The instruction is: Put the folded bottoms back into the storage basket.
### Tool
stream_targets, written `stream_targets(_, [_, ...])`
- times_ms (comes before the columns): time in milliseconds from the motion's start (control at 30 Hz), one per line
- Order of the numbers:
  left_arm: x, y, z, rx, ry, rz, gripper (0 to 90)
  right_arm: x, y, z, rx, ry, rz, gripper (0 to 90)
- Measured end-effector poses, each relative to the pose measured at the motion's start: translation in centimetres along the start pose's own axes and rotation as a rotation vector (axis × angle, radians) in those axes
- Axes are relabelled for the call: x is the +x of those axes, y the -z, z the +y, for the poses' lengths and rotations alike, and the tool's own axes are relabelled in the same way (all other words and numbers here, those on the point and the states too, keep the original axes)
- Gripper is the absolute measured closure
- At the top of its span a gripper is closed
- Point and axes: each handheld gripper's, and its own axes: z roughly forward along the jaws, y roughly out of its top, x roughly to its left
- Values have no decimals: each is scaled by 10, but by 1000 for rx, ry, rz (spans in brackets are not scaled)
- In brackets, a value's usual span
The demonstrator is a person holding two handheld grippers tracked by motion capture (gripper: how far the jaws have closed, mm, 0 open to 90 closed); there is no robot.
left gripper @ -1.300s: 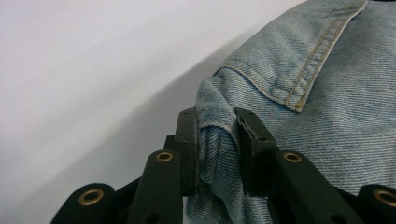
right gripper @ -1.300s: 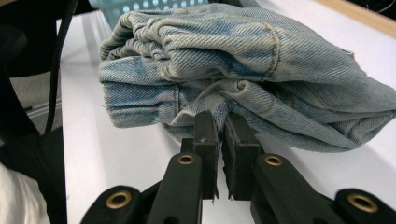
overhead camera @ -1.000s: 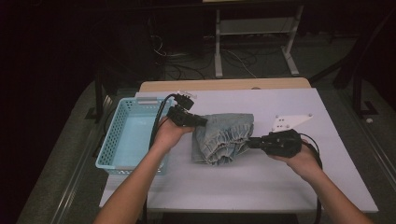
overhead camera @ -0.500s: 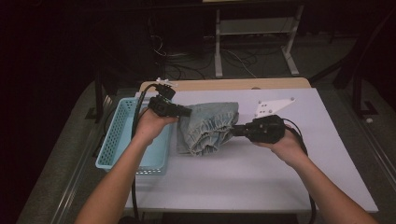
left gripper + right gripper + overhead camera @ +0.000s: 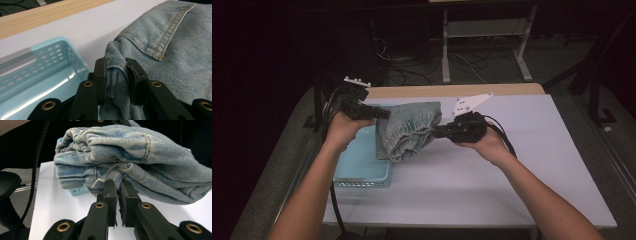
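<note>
Both ends need carrying level: over the blue basket (image 5: 362, 170) the left gripper (image 5: 379, 113) pinches one edge of the folded denim garment (image 5: 409, 129), hanging above the basket's near edge, while the right gripper (image 5: 438, 132) clamps the other.

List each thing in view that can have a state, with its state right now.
Folded jeans: bunched, lifted off the table, held from both sides, partly over the basket.
Left gripper: shut on a fold of the jeans.
Right gripper: shut on the jeans' edge.
Blue basket: upright at the table's left edge; no contents seen in the visible part.
Table: white top, bare under the jeans.
</note>
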Motion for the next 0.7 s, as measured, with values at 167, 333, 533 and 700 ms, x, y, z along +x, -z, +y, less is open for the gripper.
stream_targets(167, [16,14,-9,-17,22,19,717,3,-19,15,9,18,18,835])
stream_targets(333, [32,25,-18,-36,33,45,716,5,-39,27,15,16,36,835])
stream_targets(533, [50,34,-30,-46,53,81,715,7,-64,37,21,15,54,835])
stream_targets(700, [63,39,-38,-46,68,104,714,10,-83,42,33,18,66,835])
